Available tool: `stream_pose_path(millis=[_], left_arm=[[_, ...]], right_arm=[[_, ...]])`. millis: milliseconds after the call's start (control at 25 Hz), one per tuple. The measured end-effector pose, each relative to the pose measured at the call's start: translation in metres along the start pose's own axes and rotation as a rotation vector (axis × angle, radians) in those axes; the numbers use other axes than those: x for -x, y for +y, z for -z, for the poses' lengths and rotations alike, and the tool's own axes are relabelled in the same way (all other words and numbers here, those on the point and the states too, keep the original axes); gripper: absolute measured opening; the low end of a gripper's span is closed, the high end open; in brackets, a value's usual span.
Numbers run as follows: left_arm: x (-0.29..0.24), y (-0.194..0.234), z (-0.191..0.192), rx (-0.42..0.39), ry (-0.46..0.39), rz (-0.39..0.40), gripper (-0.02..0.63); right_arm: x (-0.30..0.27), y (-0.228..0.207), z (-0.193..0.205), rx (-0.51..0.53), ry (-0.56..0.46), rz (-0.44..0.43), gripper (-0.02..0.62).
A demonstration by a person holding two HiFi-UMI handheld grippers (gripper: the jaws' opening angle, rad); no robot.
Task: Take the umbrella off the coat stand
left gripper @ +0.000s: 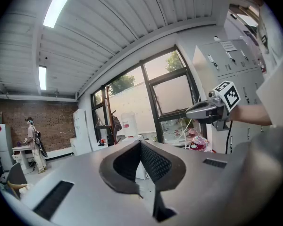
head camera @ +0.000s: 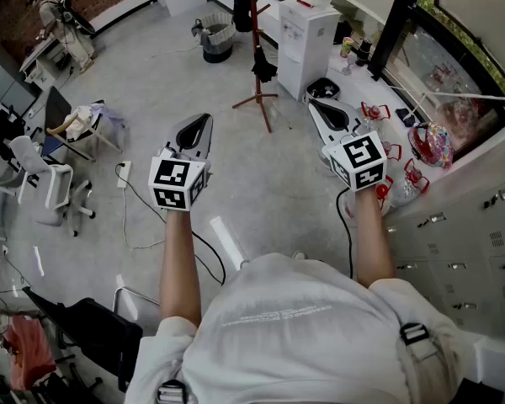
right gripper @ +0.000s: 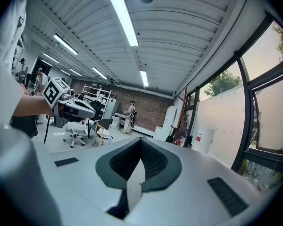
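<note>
In the head view the reddish-brown coat stand [head camera: 256, 53] rises from the floor far ahead, beside a white water dispenser. A black folded umbrella [head camera: 263, 64] hangs on it. My left gripper [head camera: 204, 121] and right gripper [head camera: 314, 103] are held out level, well short of the stand, both shut and empty. In the left gripper view the jaws [left gripper: 140, 143] meet at their tips and the stand [left gripper: 114, 125] shows small by the window. Seen from the right gripper view, the jaws [right gripper: 141, 140] are closed too, with the stand [right gripper: 183, 119] in the distance.
A white water dispenser [head camera: 308, 45] and a waste bin [head camera: 216, 37] flank the stand. Grey lockers [head camera: 467, 225] line the right side, with a colourful bag [head camera: 433, 144] near them. Office chairs [head camera: 49, 182] and a floor cable [head camera: 139, 213] lie left. A person [head camera: 63, 23] stands far off.
</note>
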State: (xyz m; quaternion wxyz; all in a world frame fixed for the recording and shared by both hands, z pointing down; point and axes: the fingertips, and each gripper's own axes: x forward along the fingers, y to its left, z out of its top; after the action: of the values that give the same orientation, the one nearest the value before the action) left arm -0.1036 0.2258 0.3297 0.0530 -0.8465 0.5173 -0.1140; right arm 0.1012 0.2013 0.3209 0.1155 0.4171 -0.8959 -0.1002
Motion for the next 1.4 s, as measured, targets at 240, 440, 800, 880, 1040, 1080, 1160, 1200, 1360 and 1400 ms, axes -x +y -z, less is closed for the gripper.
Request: stream_pose_path(millis=[240,440,800,880,1040,1080,1160,1200,1360,1400], left_arm=[[0.007,0.009,0.001,-0.002,0.0,-0.015,0.014],[0.013,0.016,0.001,0.003,-0.009,-0.021,0.014],[0.028,0.035,0.017,0.037,-0.012,-0.015,0.014],[0.035,0.04,0.022,0.039,-0.013,-0.013,0.014],[0.052,0.059,0.032,0.05,-0.008,-0.014,0.014],[0.056,0.065,0.035,0.058,-0.005,-0.012,0.014],[0.06,0.073,0.04,0.078,0.002,-0.008,0.014],[0.061,0.075,0.043,0.087,0.004,-0.007,0.014],[0.06,0.079,0.048,0.105,0.005,0.009,0.014],[0.058,0.079,0.049,0.109,0.005,0.014,0.014]], right_arm=[[0.0,0.005,0.001,0.013,0.006,-0.004,0.023],[-0.003,0.008,-0.003,-0.01,-0.008,0.014,0.023],[-0.012,0.026,-0.012,-0.064,-0.027,0.018,0.023],[-0.014,0.035,-0.011,-0.072,-0.019,0.019,0.023],[-0.022,0.059,-0.012,-0.083,0.001,0.02,0.023],[-0.024,0.065,-0.013,-0.086,0.006,0.019,0.023],[-0.029,0.075,-0.014,-0.094,0.015,0.013,0.023],[-0.031,0.08,-0.014,-0.098,0.021,0.008,0.023],[-0.038,0.088,-0.01,-0.093,0.045,-0.002,0.023],[-0.04,0.087,-0.01,-0.09,0.051,0.0,0.023]])
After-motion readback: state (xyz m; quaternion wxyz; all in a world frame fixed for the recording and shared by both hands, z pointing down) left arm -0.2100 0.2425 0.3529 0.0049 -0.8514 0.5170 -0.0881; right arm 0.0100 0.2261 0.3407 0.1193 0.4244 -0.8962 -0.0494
